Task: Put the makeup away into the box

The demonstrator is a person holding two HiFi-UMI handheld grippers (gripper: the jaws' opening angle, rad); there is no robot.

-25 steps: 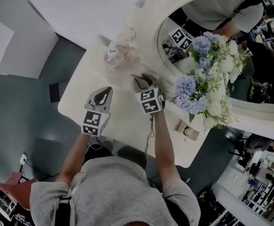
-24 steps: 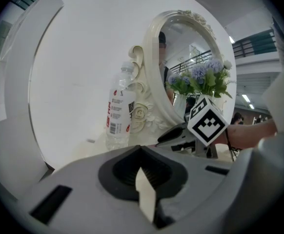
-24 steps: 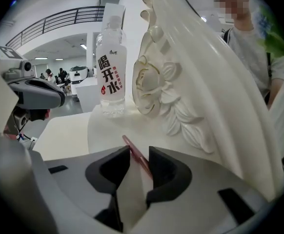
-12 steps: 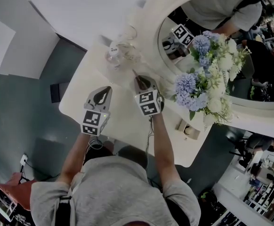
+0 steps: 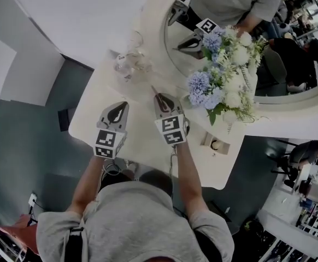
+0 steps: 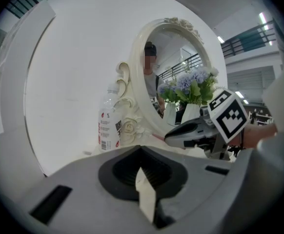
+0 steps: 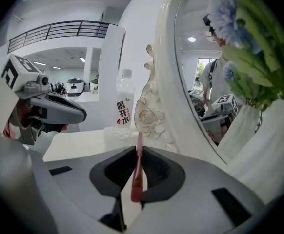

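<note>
Over the middle of the desk [image 5: 141, 142], nearer its far edge: right gripper [image 5: 159, 97], jaws just closed in and now pinching a thin pink makeup stick [image 7: 138, 172]. Holds it lengthwise along the jaws, with one end poking out past the tips toward the far edge and the carved foot of the mirror [image 6: 154, 89]. Appears clear of the desk top.

Beside it, toward the left edge and a little nearer the front: left gripper [image 5: 123, 106], jaws pressed together with nothing between them. Points the same way as the other, with a gap between the two.

At the far left corner: clear plastic water bottle [image 7: 124, 106], upright, close against the mirror's frame. Clear glassy shapes around it in the head view, too blurred to name.

Along the far edge toward the right: white vase [image 7: 261, 130] with blue and white flowers [image 5: 220, 86], in front of the mirror glass.

Near the right edge, toward the front corner: small tan object [image 5: 216, 144], too small to identify. Cannot tell from any view which thing is the box.
</note>
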